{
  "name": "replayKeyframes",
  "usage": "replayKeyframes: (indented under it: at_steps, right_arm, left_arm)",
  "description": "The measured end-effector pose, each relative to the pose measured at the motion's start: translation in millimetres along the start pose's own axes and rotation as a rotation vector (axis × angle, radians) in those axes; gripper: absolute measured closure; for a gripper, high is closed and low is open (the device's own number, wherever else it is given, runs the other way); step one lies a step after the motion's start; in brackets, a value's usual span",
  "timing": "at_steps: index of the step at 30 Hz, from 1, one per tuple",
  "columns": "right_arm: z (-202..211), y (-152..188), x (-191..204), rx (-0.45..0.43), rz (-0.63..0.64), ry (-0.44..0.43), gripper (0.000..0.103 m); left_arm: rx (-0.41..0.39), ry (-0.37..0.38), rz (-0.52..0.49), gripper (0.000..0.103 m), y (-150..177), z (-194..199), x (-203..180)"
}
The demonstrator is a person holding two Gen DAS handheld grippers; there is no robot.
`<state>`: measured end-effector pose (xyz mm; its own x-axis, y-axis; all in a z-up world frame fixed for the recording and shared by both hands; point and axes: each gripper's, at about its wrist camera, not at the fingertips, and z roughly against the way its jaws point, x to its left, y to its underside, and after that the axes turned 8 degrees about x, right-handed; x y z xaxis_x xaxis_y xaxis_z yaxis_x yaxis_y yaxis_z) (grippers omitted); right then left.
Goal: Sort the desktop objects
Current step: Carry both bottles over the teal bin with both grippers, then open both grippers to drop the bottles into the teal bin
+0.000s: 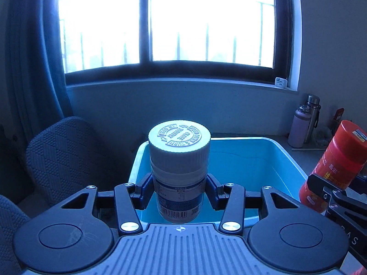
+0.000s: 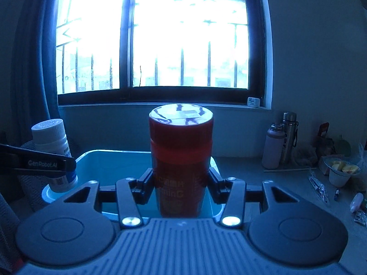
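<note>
Bottles are the business here, one in each gripper, both carried upright above a blue plastic bin that looks empty as far as its visible floor shows. The left gripper pinches a white-capped bottle by its labelled waist, the pads pressed on either side; the right gripper clamps a red bottle the same way, low on its body. Both bottles hang over the near part of the bin, side by side and apart from each other, so I judge the pick-up done and the drop-off not yet made: neither bottle rests on anything. Plenty appears left to sort, since the desk to the right holds two flasks near the wall, a cup of food, a wrapped packet and a pen. A padded chair stands just left of the bin, a curtain behind it. Nothing blocks the way down; the chief risk, to my eye, is the two grippers crowding each other over one opening.
</note>
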<state>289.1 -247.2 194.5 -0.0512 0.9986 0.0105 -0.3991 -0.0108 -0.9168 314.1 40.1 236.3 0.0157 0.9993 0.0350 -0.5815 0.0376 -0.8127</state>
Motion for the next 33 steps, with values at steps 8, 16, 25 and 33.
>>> replayKeyframes:
  at_steps: [8, 16, 25, 33]
  right_arm:
    - [-47.7, -10.8, 25.3, 0.03, 0.004, 0.008, 0.054]
    - [-94.7, 4.3, 36.1, 0.153, -0.019, -0.004, 0.054]
    - [-88.3, 4.1, 43.4, 0.144, -0.059, 0.007, 0.027]
    - [-57.5, 4.7, 41.9, 0.094, -0.05, 0.025, 0.026]
  left_arm:
    - [0.045, 0.024, -0.022, 0.055, -16.4, -58.4, -4.1]
    - [0.139, 0.063, 0.014, 0.054, -11.6, -111.4, 9.4]
    - [0.078, 0.039, -0.012, 0.028, -5.3, -107.2, 12.1]
    - [0.071, 0.041, -0.019, 0.028, 3.2, -83.7, 6.4]
